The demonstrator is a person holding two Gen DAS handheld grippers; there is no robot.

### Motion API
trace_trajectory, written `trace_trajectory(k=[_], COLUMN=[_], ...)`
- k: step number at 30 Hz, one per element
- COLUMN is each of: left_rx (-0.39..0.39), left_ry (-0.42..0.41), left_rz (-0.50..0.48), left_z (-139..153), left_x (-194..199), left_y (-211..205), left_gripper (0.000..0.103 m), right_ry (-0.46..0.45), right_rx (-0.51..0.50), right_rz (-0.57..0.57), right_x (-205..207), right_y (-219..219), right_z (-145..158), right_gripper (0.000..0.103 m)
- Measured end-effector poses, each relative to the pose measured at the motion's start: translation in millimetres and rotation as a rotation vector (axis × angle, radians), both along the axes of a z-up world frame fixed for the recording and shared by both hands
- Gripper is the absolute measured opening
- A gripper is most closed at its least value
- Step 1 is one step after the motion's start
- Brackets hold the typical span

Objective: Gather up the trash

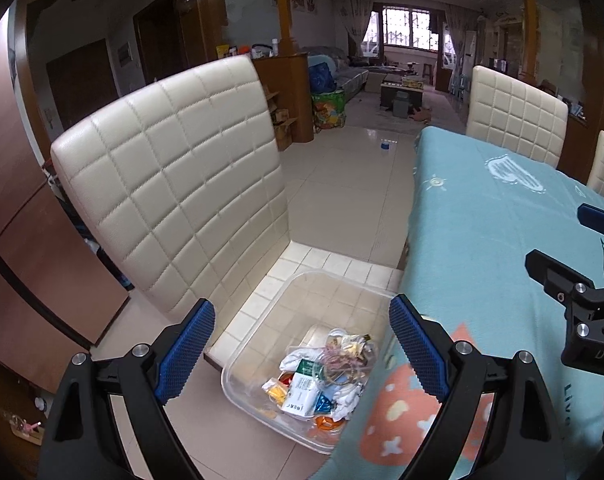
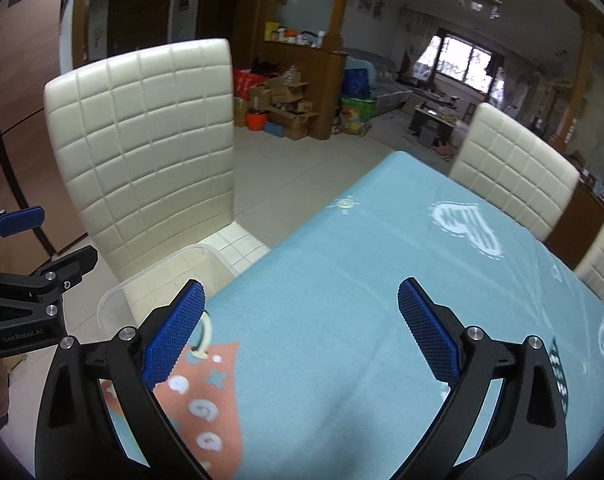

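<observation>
A clear, thin-walled plastic bin (image 1: 262, 320) with rounded corners sits on the seat of a cream chair (image 1: 174, 184) upholstered in glossy leather-like material stitched into a square grid. The trash (image 1: 321, 376) lies heaped in the bin's near corner: crumpled white tissue, a white carton with a green band and print too small to read, crinkled foil wrappers in gold, blue and orange, and a clear plastic lid. The left gripper (image 1: 302, 354) hangs above the bin with its jaws spread wide and nothing between them; its pads (image 1: 186, 352) are blue rubber with a fine dotted texture on black angular arms with silver bolts. The right gripper (image 2: 302, 330) is likewise spread and empty over the table (image 2: 381, 280), which is covered in a soft light-blue cloth printed with white clouds and a coral shape. In the right wrist view the left gripper's body reads "GenRobot.AI". Two more quilted cream chairs (image 2: 513, 184) stand at the table's far side.
</observation>
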State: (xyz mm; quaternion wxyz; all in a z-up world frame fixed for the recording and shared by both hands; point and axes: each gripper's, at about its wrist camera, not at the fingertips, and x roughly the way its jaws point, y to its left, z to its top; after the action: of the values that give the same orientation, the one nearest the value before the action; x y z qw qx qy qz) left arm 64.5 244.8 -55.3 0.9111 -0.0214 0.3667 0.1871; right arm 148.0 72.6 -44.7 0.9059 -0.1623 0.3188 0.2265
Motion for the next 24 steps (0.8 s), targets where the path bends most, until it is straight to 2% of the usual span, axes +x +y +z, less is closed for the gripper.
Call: trace_trajectory(k=[9, 13, 16, 20, 24], left_rx=[0.049, 0.086, 0.084, 0.055, 0.061], left_ry=[-0.124, -0.168, -0.209, -0.199, -0.194], left_rz=[-0.107, -0.169, -0.21, -0.268, -0.303], left_z=[25, 39, 49, 57, 59], left_x=[-14, -19, -23, -18, -14], left_y=[-80, -119, -140, -164, -188], left_gripper=[0.087, 0.087, 0.087, 0.087, 0.087], right_ry=[-0.023, -0.088, -0.129, -0.136, -0.152], right_rx=[0.06, 0.059, 0.068, 0.097, 0.113], right_rz=[-0.205, -0.287, -0.335, -0.362, -0.393], right_x=[-27, -47, -58, -65, -72], right_y=[-98, -139, -165, -193, -219], right_z=[28, 40, 47, 54, 56], right_gripper=[0.097, 0.099, 0.099, 0.099, 0.099])
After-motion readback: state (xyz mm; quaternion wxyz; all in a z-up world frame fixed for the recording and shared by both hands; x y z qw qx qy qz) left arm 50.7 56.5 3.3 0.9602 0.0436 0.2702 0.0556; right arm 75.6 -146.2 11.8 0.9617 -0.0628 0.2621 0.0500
